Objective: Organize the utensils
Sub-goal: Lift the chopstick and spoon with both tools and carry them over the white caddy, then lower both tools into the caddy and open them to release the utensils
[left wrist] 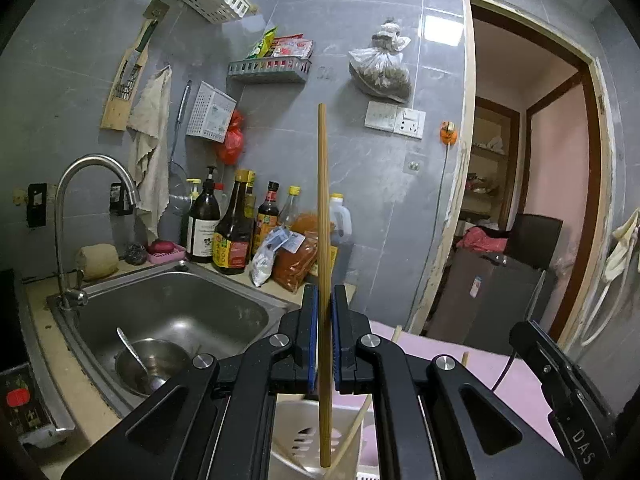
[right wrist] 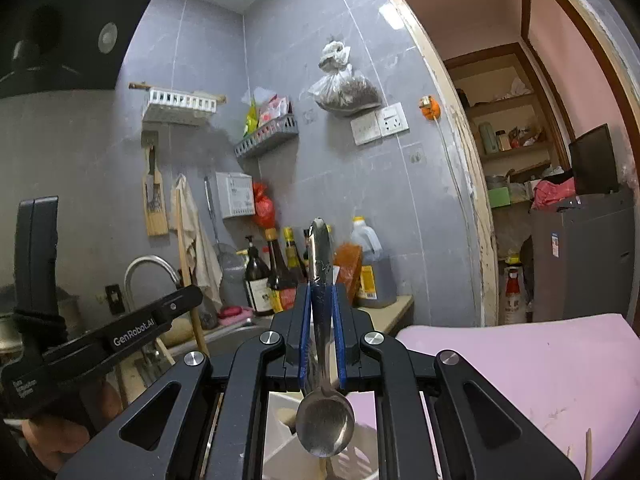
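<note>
Your left gripper (left wrist: pixel 324 300) clamps a chopstick (left wrist: pixel 323 216) upright above the white holder (left wrist: pixel 298 432); your right gripper (right wrist: pixel 322 300) pinches a spoon (right wrist: pixel 323 344), bowl hanging over that holder.

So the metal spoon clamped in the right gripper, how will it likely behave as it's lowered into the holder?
The spoon looks polished, so it may slip between the right gripper pads. Its bowl hangs low, so it probably swings bowl-down if loosened. It appears rigid, unlikely to bend against the white holder.
</note>
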### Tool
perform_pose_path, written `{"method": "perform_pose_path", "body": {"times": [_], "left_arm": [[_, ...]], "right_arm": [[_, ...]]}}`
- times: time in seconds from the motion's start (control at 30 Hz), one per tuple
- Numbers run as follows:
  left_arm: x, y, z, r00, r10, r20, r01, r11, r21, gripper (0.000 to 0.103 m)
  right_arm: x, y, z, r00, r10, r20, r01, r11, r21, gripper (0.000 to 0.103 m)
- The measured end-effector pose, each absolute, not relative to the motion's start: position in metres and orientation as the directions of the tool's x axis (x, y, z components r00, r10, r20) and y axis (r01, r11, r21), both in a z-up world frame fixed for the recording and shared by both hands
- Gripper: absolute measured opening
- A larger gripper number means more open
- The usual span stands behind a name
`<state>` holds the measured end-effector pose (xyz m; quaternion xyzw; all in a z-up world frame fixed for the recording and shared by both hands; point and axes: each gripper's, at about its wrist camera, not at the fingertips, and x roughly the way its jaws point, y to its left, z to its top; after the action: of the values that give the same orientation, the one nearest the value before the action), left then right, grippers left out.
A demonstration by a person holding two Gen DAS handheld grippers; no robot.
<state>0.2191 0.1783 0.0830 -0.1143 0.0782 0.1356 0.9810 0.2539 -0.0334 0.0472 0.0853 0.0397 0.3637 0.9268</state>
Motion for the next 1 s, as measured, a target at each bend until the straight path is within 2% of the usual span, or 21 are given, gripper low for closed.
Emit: {"method": "perform_pose_path", "body": {"times": [0.5,1.0], "left_arm": [[0.219,0.185,0.047,0.947,0.202,-0.250,-0.269,0.923,-0.274,0.004],[0.216,0.183,0.040,0.945,0.118,-0.305,-0.220,0.920,-0.325,0.005]], "right_arm": [[0.259,-0.024,0.013,0.762,0.634,-0.134,-0.616,0.773,0.156,0.009],[0.263,-0.027,0.008,0.754,0.626,-0.201,-0.602,0.780,0.171,0.010]]}}
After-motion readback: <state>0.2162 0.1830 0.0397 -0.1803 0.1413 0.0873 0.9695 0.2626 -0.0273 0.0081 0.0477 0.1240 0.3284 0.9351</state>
